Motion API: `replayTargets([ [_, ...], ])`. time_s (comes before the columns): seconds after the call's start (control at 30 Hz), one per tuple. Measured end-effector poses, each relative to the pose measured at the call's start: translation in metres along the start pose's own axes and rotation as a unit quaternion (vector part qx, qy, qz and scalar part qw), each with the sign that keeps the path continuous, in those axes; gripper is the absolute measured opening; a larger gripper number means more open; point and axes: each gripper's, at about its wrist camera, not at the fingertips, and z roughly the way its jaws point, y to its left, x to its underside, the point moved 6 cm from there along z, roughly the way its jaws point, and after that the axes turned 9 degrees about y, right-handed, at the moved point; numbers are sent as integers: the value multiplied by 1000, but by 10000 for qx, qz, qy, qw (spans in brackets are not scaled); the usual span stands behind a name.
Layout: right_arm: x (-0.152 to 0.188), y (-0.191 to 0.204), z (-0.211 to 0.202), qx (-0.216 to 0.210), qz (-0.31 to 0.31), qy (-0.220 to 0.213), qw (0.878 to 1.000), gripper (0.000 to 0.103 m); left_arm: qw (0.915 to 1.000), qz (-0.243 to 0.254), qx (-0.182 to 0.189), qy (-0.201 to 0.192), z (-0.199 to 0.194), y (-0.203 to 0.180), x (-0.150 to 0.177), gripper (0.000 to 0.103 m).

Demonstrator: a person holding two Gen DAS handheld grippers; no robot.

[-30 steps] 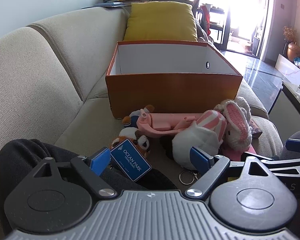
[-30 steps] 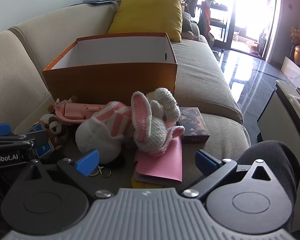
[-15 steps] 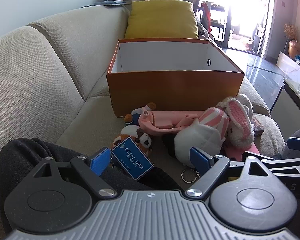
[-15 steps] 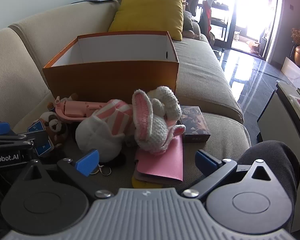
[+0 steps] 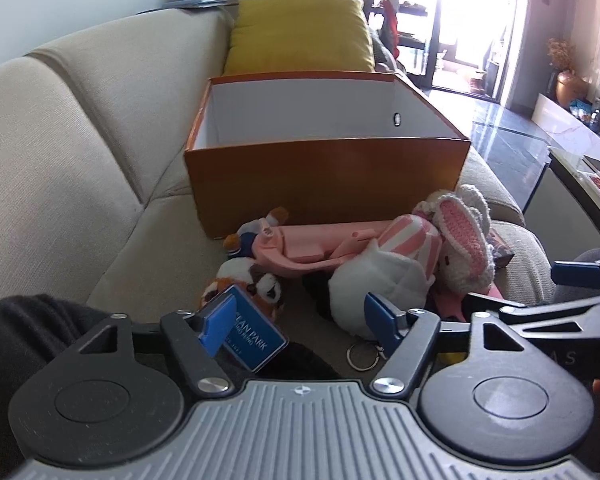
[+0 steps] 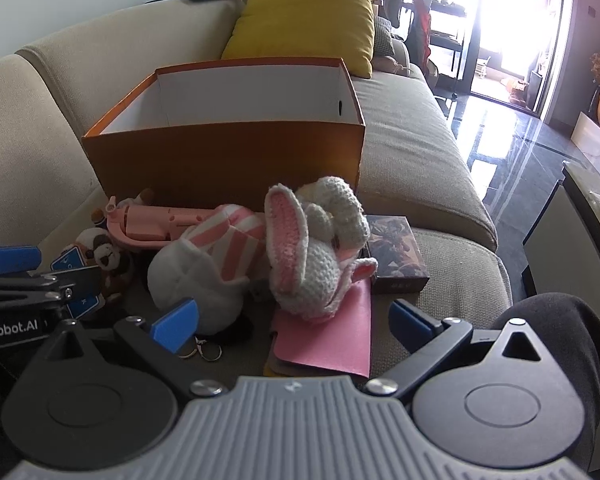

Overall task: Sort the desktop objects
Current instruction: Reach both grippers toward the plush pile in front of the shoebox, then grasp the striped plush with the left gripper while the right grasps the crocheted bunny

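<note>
White plush ball [image 5: 380,284] lies just beyond the spread left hand-held gripper [image 5: 300,326].

Crocheted yarn rabbit [image 6: 312,256]; matt cardboard box [image 6: 228,152].

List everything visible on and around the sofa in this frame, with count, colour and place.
sofa: 1, beige, under everything
box: 1, orange outside, white inside, open, on seat
cushion: 1, yellow, behind box
toy gun: 1, pink, in front of box
striped plush: 1, white and pink, middle of pile
crochet rabbit: 1, white with pink ears, right of striped plush
red panda plush: 1, brown and white, with blue tag, left of pile
card box: 1, dark, right of rabbit
notebook: 1, pink, under rabbit
left gripper: open, empty
right gripper: open, empty
</note>
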Motion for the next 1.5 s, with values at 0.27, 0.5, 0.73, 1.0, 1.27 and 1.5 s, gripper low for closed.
replayTargets([
  [0.27, -29, -17, 15, -201, 1, -34, 9998, 76, 9967, 684, 434, 30, 22, -28, -8, 80],
  [0.5, -39, -7, 50, -438, -553, 437, 9965, 69, 9876, 1485, 488, 148, 49, -56, -8, 80],
  [0.73, -42, -13, 82, -315, -660, 737, 9946, 68, 9788, 2015, 296, 193, 74, -74, -8, 86],
  [1.0, -48, -18, 91, -490, -607, 816, 9936, 50, 9733, 2290, -68, 108, 93, -90, -6, 93],
  [1.27, -47, -22, 87, -530, -629, 764, 9937, 48, 9704, 2402, -260, 75, 91, -96, 1, 80],
  [1.5, -41, -24, 70, -797, -492, 787, 9925, 47, 9844, 1749, 157, 101, 71, -81, -1, 76],
])
